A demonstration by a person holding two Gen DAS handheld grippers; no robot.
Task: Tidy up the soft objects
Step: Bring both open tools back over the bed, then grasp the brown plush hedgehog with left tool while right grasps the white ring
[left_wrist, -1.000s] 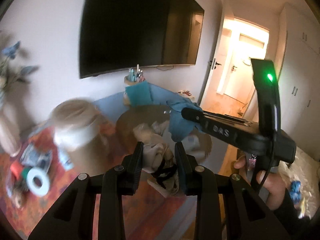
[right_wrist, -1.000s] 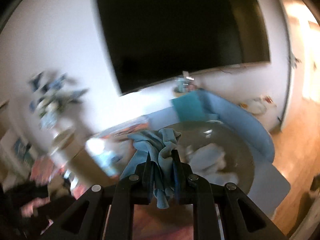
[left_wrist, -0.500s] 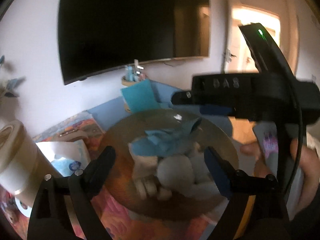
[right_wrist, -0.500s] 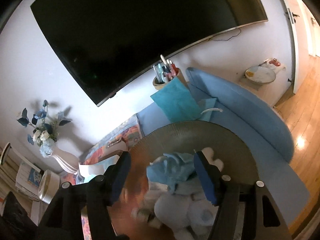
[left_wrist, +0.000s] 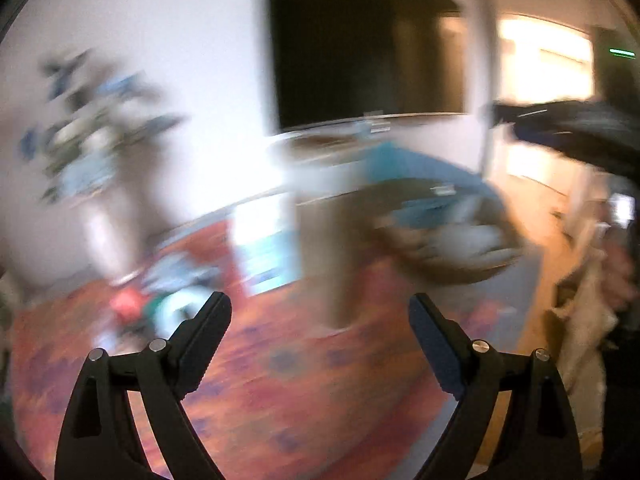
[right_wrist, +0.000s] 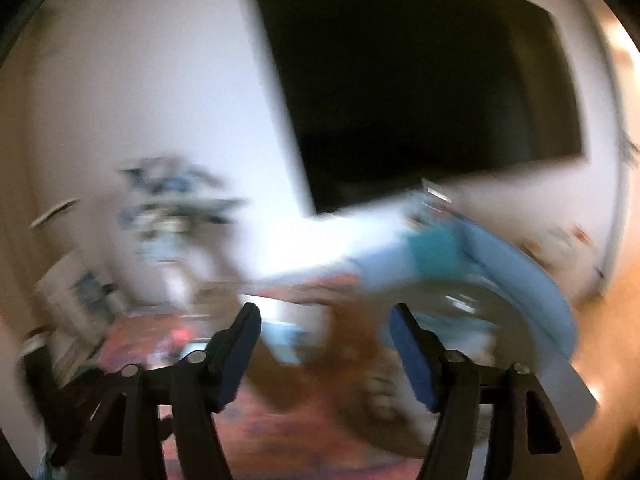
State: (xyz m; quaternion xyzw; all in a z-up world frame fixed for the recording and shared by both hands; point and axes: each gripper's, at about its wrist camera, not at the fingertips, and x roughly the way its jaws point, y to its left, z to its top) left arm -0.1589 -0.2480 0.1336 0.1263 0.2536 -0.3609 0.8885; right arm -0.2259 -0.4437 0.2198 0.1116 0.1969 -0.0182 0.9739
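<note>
— While blurring this badly, showing what, counted out?

— Showing two grippers. Left gripper hanging over the red patterned rug, fingers spread wide, pinching nothing. Right gripper likewise spread wide, gripping nothing, pointing toward the round brown tray.

— And the soft things?

— Lying heaped in one round brown tray, seen from the left wrist camera: a blue cloth on top, grey-white soft lumps under it. Not counting the lumps; smearing too much to separate. Sitting well apart from both pairs of fingers.

— Anything else worth counting?

— One dark television hanging on the white wall. One bunch of blue and white flowers standing at the left. One curved blue cushion wrapping behind the tray. One teal square leaning beside it. One green light glowing on the dark device at the upper right edge.

— Reading any brand, label, writing?

— Reading none; smearing everything past legibility.
</note>
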